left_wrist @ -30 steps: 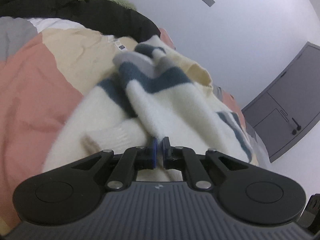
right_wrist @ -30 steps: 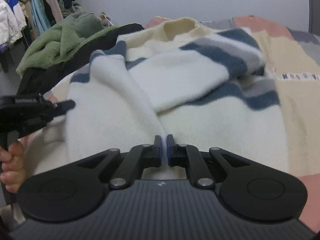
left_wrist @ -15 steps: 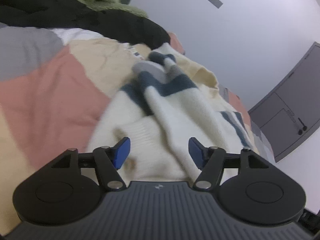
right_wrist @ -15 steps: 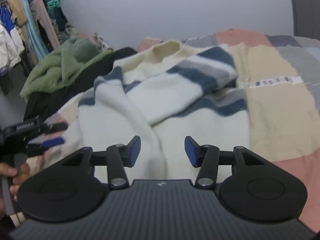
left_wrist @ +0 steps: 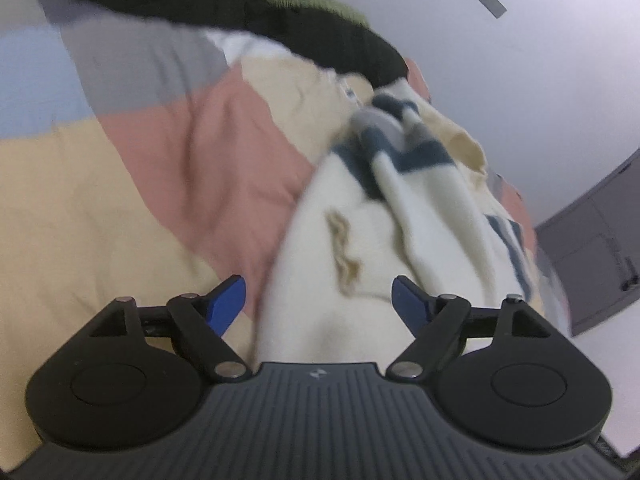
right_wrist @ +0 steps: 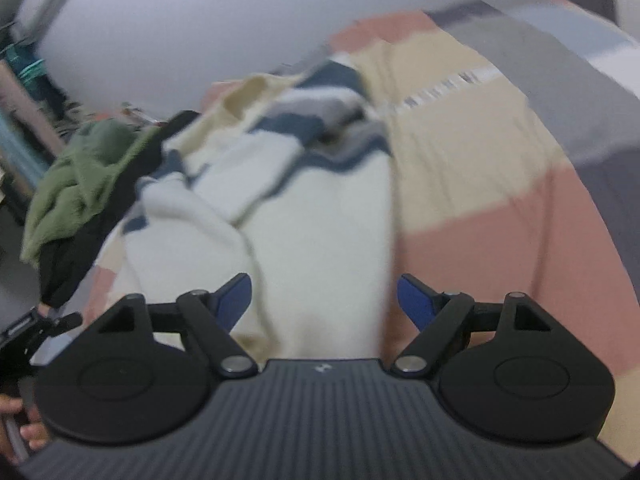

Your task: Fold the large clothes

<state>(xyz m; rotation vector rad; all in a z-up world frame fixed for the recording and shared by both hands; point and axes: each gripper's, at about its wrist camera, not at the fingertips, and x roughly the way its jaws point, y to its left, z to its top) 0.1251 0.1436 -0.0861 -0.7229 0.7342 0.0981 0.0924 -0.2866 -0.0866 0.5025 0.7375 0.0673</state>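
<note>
Bed with a patchwork quilt of pink, beige and grey blocks (left_wrist: 208, 148), green and black clothes piled at the far end. A second ago both my tools were pinched on the fuzzy cream sweater with navy and grey stripes (right_wrist: 320, 216); now my left gripper (left_wrist: 318, 304) and right gripper (right_wrist: 324, 300) are opening wide, nothing gripped. The sweater lies released on the quilt, sleeves laid over the body, so this fold looks done.

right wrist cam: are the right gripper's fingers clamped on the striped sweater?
No. The right gripper is opening, its blue fingers apart and pressing nothing, with the cream striped sweater lying flat on the bedspread.
</note>
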